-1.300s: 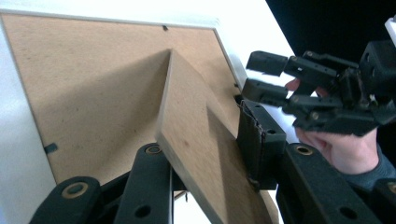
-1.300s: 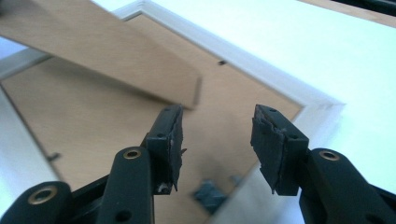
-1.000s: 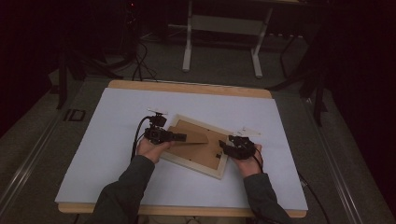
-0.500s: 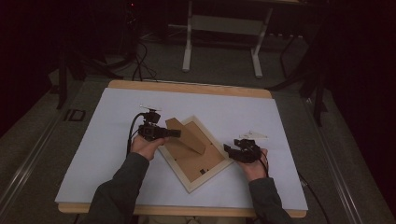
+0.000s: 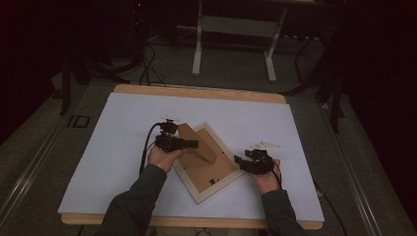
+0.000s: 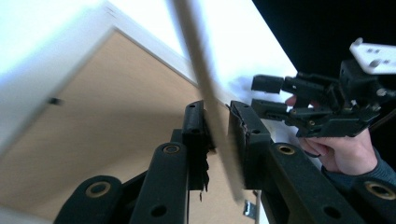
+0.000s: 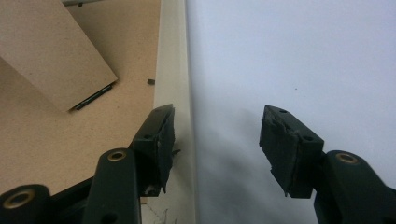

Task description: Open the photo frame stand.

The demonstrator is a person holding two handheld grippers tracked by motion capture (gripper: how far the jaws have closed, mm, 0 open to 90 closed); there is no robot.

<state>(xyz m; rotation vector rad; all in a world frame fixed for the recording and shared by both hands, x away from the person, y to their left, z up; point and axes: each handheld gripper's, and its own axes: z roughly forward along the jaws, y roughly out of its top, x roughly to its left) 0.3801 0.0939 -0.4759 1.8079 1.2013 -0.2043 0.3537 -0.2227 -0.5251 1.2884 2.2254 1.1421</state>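
Note:
A picture frame [image 5: 212,173] lies face down on the white table cover, with its brown backing up and its cream rim turned like a diamond. Its brown stand [image 5: 197,142] is lifted off the backing. My left gripper [image 5: 194,144] reaches in from the left, and the stand's thin edge [image 6: 211,100] runs between its jaws [image 6: 217,122]. These jaws have just been opening, and the blurred edge sits loosely in the narrow gap. My right gripper [image 5: 239,161] stands open at the frame's right corner. One of its jaws is over the rim [image 7: 173,70] and the other over the cover [image 7: 217,140].
Small white pieces [image 5: 263,145] lie on the cover just beyond my right hand. The left gripper view shows the right gripper [image 6: 256,94] farther off, with a white part [image 6: 373,55] above it. A metal stand [image 5: 235,24] is on the floor behind the table.
The frame has turned on the table from nearly square-on to corner-forward. The stand now rises more steeply. The right hand has slid a little nearer along the frame's edge.

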